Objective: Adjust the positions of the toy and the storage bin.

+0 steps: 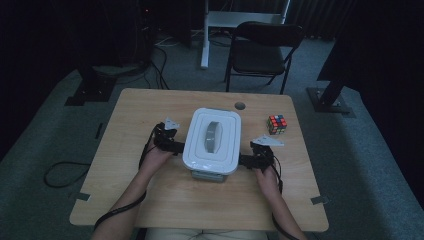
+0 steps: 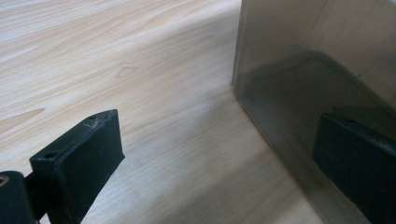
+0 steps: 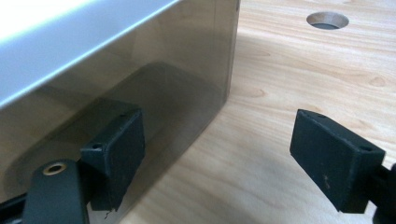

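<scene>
- Wood is what the table (image 1: 150, 200) is made of, pale and with a grain.
- A white lid (image 1: 212, 137) is seen on a clear box (image 1: 209, 175) in the middle of the table.
- The box is flanked by the two grippers, one at each side.
- The left gripper (image 1: 176, 146) is held at the left side of the box, by its wall.
- In the left gripper view, its jaws are seen wide apart; one is out over bare wood, and the other is close by the clear wall (image 2: 303, 93). Whether that jaw touches the wall cannot be told. Nothing is gripped.
- The right gripper (image 1: 244, 160) is held at the right side of the box.
- In the right gripper view, its jaws are seen wide apart too; one is by the wall (image 3: 140, 70), and the other is over the wood. Nothing is gripped.
- A coloured cube (image 1: 277, 124) is seen near the right edge, well apart from the box.
- A round hole (image 1: 240, 106) is cut in the table behind the box.
- A dark chair (image 1: 262, 50) is seen on the floor past the table.
</scene>
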The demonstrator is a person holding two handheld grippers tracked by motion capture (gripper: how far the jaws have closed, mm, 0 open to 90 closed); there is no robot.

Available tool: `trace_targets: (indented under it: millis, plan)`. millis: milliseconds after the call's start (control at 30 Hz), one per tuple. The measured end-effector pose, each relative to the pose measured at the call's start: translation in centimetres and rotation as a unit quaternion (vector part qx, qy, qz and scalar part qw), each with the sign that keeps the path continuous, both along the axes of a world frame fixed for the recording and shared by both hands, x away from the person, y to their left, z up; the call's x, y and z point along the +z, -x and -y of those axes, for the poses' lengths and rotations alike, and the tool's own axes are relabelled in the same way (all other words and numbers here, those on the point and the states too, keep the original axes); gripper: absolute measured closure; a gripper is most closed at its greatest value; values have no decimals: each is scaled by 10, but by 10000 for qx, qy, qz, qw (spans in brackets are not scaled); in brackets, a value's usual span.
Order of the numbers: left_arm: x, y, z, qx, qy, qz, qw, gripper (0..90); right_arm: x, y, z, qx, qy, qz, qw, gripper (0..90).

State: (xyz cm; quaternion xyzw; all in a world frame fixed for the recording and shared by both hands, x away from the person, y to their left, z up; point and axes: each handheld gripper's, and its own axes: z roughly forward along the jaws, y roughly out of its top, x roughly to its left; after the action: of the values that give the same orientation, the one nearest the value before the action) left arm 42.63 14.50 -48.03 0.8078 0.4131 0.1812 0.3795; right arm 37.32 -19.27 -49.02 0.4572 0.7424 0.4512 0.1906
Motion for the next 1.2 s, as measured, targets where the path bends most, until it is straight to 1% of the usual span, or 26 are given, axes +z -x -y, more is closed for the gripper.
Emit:
trace_targets:
  millis: [133, 300, 333, 367, 467, 600, 700, 767, 833, 867, 933, 1000, 1200]
  plan:
    - [1, 7, 2, -68, -78, 39, 9999, 36, 1, 10, 0, 9, 74, 61, 10000, 186]
    - [3, 18, 4, -180, -155, 64, 9997, 36, 1, 22, 4, 192, 122, 22, 9997, 185]
    - [3, 18, 4, -180, -155, 64, 9997, 36, 1, 22, 4, 192, 122, 22, 9997, 185]
    - [3, 21, 4, -213, -163, 66, 9996, 36, 1, 28, 6, 264, 115, 2, 9996, 186]
    - [4, 25, 4, -264, -186, 44, 9995, 36, 1, 31, 6, 300, 125, 5, 9995, 186]
    - [4, 31, 2, -305, -196, 37, 9993, 36, -1, 39, 6, 411, 29, -23, 9991, 186]
    - [5, 34, 0, -359, -221, 28, 9991, 36, 0, 43, 5, 433, 75, -9, 9990, 186]
    - [5, 36, -2, -380, -192, 10, 9991, 36, 0, 46, 4, 503, 57, -19, 9987, 186]
    - [5, 38, -5, -429, -195, 2, 9989, 36, -2, 47, 4, 653, -63, -106, 9978, 184]
    - [4, 39, -6, -447, -211, -3, 9988, 36, -2, 48, 5, 708, -97, -119, 9974, 183]
    - [3, 42, -8, -456, -169, -31, 9988, 36, -2, 51, 4, 821, -121, -128, 9965, 183]
    - [3, 44, -9, -459, -160, -35, 9988, 36, -1, 54, 2, 869, -76, -109, 9961, 183]
    - [6, 55, -13, -510, -293, -15, 9983, 36, -1, 63, -3, 939, -15, -74, 9956, 183]
